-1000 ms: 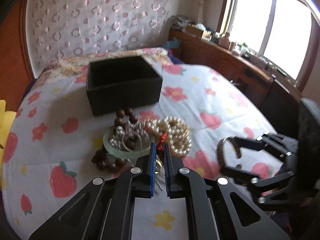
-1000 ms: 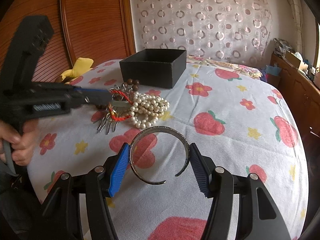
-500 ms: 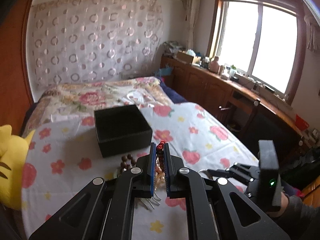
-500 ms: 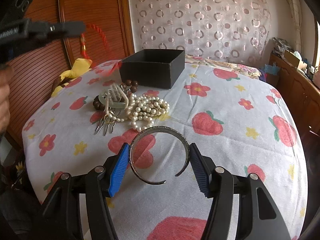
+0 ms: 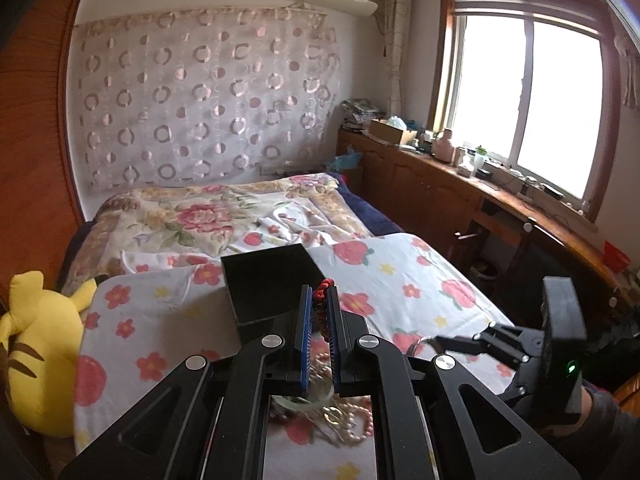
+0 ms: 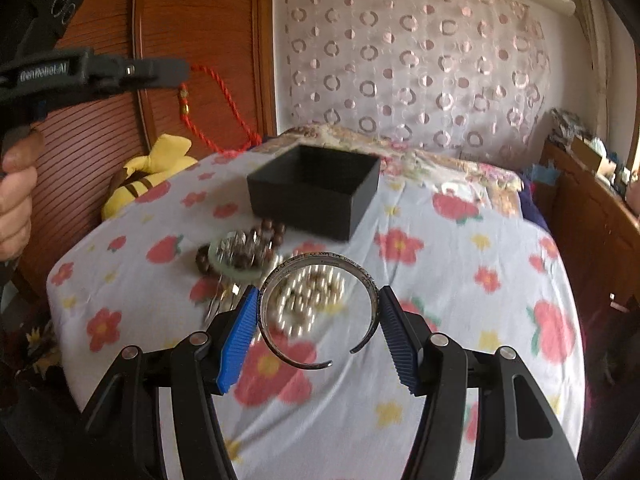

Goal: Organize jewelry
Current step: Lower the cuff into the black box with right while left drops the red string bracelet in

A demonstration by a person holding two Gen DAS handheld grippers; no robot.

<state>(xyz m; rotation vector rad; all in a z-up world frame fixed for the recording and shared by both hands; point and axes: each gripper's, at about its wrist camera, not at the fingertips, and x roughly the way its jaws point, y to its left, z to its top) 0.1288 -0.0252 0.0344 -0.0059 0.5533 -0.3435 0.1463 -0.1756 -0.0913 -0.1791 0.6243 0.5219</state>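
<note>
My left gripper (image 5: 319, 300) is shut on a red cord bracelet (image 5: 321, 294) and holds it high above the bed; in the right wrist view the red cord (image 6: 224, 108) hangs from it at upper left. My right gripper (image 6: 318, 308) is shut on a silver cuff bangle (image 6: 318, 312), held above the cloth. The open black box (image 6: 316, 190) stands behind the jewelry pile: a pale green bangle (image 6: 236, 268), dark wooden beads (image 6: 272, 228), pearls (image 6: 316, 292) and hairpins (image 6: 220, 300). The box (image 5: 272, 284) lies just ahead of the left fingertips.
A yellow plush toy (image 5: 36, 344) lies at the left edge of the flowered cloth (image 6: 460, 280). A wooden cabinet (image 5: 440, 184) runs along the right under the window. A wooden wardrobe (image 6: 192, 40) stands at the left.
My left gripper has risen from the pile with the red cord bracelet and moved toward the box. My right gripper has lifted the silver bangle up and forward over the pearls.
</note>
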